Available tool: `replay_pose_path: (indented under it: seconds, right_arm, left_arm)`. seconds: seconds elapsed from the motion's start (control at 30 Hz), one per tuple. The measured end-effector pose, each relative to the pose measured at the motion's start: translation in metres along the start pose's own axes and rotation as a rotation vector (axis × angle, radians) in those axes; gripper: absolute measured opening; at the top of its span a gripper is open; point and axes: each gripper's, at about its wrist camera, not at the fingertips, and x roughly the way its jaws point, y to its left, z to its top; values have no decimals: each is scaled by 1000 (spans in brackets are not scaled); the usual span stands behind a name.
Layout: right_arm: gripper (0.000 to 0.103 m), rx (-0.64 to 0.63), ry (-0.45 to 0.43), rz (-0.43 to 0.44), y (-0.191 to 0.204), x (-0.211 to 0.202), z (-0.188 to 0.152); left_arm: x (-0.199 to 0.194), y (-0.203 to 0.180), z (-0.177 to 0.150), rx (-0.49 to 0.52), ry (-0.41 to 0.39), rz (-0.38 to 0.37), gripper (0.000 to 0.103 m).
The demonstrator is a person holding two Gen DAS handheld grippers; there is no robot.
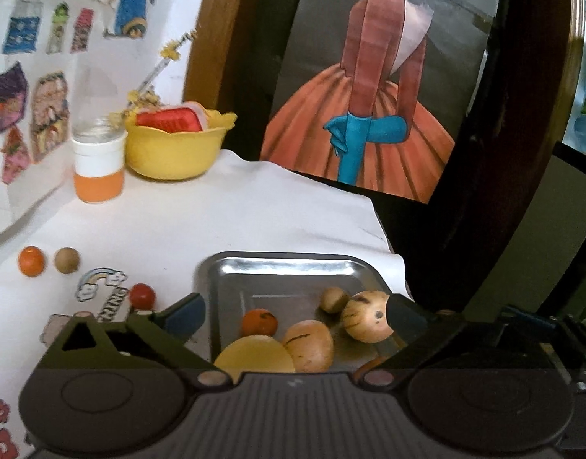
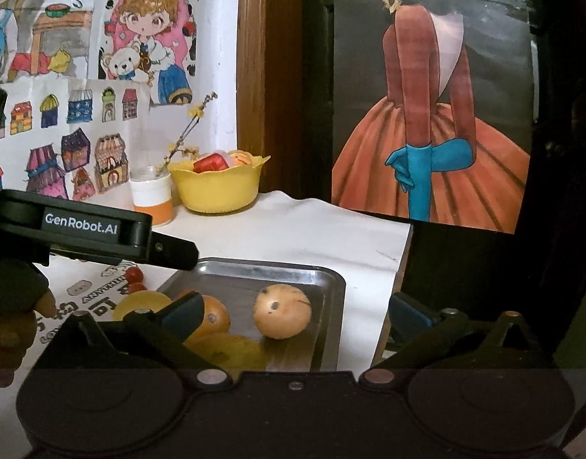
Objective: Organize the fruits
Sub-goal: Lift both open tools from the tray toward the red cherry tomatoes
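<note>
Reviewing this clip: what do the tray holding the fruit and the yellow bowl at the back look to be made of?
The tray looks like metal, probably stainless steel: a silvery, shiny surface with bright glints on its rim and blurred reflections of the fruit. The yellow bowl looks like moulded plastic: even opaque colour, soft dull sheen, thin wavy rim. Neither can be confirmed by look alone.

White lettering "GenRobot.AI" stands on the black body of the left tongs. Printed words on the white paper bench cover are too skewed to read.
</note>
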Motion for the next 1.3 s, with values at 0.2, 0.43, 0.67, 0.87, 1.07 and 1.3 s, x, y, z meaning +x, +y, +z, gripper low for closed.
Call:
replay_pose_path:
  seconds: [0.2, 0.43, 0.67, 0.87, 1.07, 1.3]
  right_arm:
    - [102, 51, 4, -9, 8, -33, -11]
    - [102, 52, 29, -24, 23, -67, -24]
    - [102, 33, 72, -9, 46, -89, -33]
    - [102, 31, 124, 17, 71, -100, -46]
    - [102, 59, 186, 39, 93, -104, -63]
    - [102, 15, 219, 65, 121, -110, -71]
  left_arm:
    - [-27, 9, -17, -14, 5, 24, 103]
    - [-57, 19, -40, -22, 14, 42, 103]
    - [-84, 30, -64, -20, 23, 62, 103]
    - [-102, 43, -86, -16, 55, 96, 103]
    - [-121, 54, -108, 5, 55, 174, 103]
    - [-142, 70, -118, -65, 35, 206, 103]
